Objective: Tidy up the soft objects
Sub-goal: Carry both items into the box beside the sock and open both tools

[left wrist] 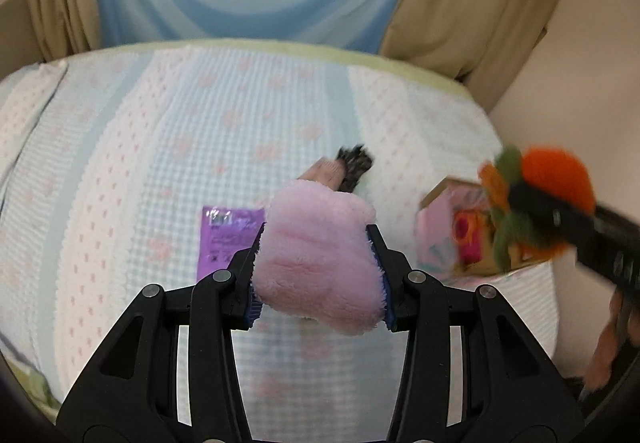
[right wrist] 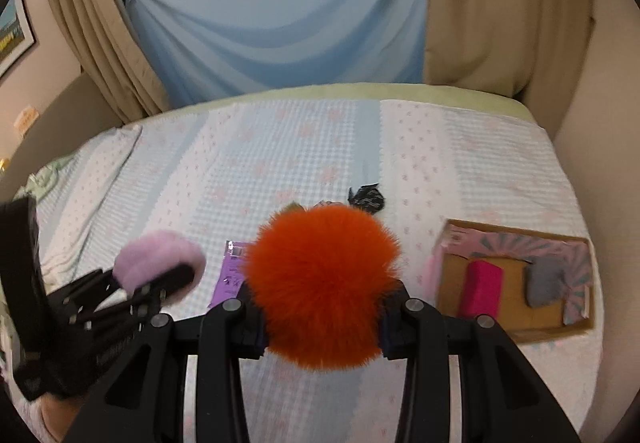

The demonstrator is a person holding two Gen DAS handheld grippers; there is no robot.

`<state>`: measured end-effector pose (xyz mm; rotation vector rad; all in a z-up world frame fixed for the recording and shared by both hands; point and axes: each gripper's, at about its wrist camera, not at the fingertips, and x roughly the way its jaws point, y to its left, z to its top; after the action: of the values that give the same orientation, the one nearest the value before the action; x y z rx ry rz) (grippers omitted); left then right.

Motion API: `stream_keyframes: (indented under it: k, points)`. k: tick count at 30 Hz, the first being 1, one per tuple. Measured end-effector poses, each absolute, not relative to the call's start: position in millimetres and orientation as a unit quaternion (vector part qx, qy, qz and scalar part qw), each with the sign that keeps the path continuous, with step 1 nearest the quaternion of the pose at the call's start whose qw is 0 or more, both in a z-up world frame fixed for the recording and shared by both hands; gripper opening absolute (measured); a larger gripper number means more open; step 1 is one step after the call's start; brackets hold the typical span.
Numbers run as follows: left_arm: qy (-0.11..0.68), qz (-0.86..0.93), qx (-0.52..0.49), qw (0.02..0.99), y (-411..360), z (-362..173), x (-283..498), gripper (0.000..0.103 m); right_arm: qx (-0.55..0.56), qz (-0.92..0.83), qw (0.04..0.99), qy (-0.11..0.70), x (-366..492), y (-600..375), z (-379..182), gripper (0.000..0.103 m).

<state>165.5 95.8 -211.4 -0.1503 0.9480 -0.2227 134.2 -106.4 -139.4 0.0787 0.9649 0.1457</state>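
Note:
My left gripper (left wrist: 316, 243) is shut on a pink fluffy soft item (left wrist: 316, 255) and holds it above the bed; it also shows in the right wrist view (right wrist: 158, 263). My right gripper (right wrist: 322, 307) is shut on an orange fuzzy pom-pom toy (right wrist: 324, 283) with green and orange felt leaves (left wrist: 508, 179), held above the bed just left of a shallow cardboard box (right wrist: 452, 243). The box holds a pink block (right wrist: 480, 289) and a grey soft item (right wrist: 544, 281).
A purple packet (left wrist: 224, 239) lies flat on the checked bedspread (left wrist: 160, 147). A small black patterned item (right wrist: 366, 197) and a beige sock-like piece (left wrist: 326, 171) lie mid-bed. Curtains (right wrist: 280, 23) hang behind the bed. A wall (right wrist: 600, 123) bounds the right side.

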Motion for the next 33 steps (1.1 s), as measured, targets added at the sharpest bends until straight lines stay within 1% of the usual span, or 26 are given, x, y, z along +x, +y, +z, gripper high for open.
stream_keyframes:
  k: [3, 6, 11, 16, 21, 25, 29, 33]
  points:
    - [0.451, -0.101, -0.064, 0.885, 74, -177, 161, 0.041, 0.047, 0.058, 0.886, 0.458, 113, -130, -111, 0.037]
    - [0.446, -0.11, -0.061, 0.886, 45, -151, 155, 0.041, 0.052, 0.048, 0.889, 0.452, 96, -153, -95, 0.037]
    - [0.437, -0.137, -0.046, 0.888, -10, -125, 142, 0.041, 0.057, 0.029, 0.896, 0.44, 76, -201, -73, 0.037]
    - [0.437, -0.159, -0.03, 0.885, -68, -118, 135, 0.041, 0.062, 0.012, 0.9, 0.432, 65, -251, -65, 0.037]
    - [0.448, -0.18, -0.026, 0.875, -122, -125, 142, 0.041, 0.073, -0.015, 0.895, 0.44, 63, -308, -70, 0.037]
    - [0.462, -0.191, -0.025, 0.866, -166, -142, 156, 0.041, 0.087, -0.035, 0.883, 0.46, 78, -357, -89, 0.037]
    - [0.488, -0.201, -0.015, 0.849, -209, -175, 173, 0.041, 0.1, -0.045, 0.867, 0.486, 96, -396, -123, 0.037]
    - [0.522, -0.211, 0.003, 0.826, -250, -220, 195, 0.041, 0.116, -0.056, 0.846, 0.517, 114, -432, -163, 0.037]
